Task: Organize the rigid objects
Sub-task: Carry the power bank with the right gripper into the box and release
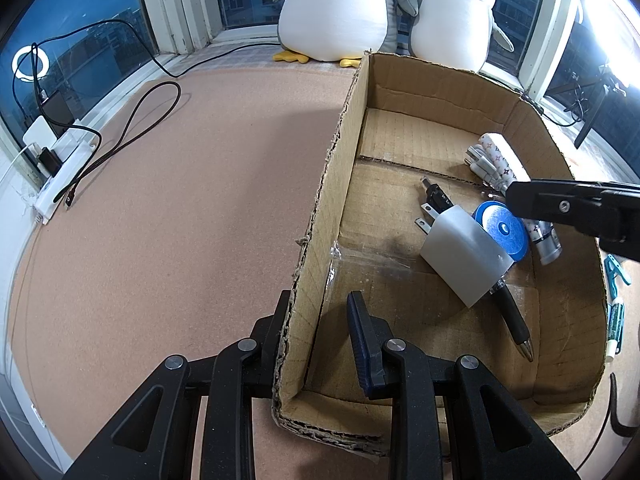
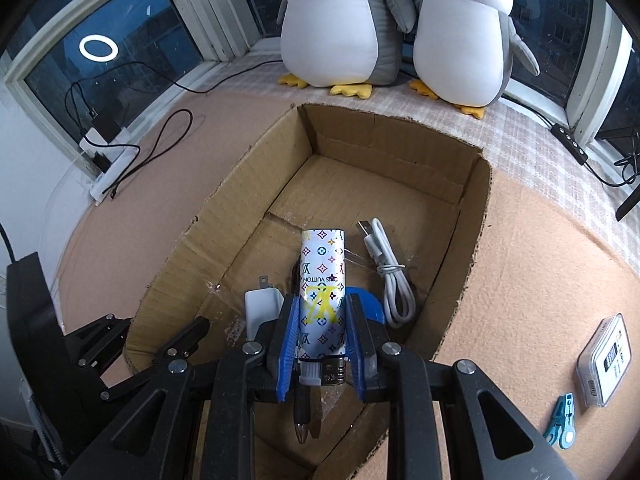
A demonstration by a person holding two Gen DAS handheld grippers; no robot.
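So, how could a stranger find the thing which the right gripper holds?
Look into the cardboard box before the two plush penguins. Between the right gripper fingers lies a white lighter. Only it bears coloured monograms; the cable beside it is plain white.

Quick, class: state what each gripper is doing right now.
Left gripper: open, straddling the cardboard box wall.
Right gripper: shut on the patterned cylinder.

One cardboard box (image 2: pixel 476 216), centre frame. In it I count one patterned lighter (image 2: pixel 322 292), one white charger plug (image 1: pixel 464 250), one blue tape roll (image 1: pixel 502 229), one black pen (image 1: pixel 514 320), one white cable (image 2: pixel 390 276). Two penguin plushies (image 2: pixel 340 20) up top. One teal clip (image 2: pixel 562 426), one small case (image 2: pixel 604 362) lower right.
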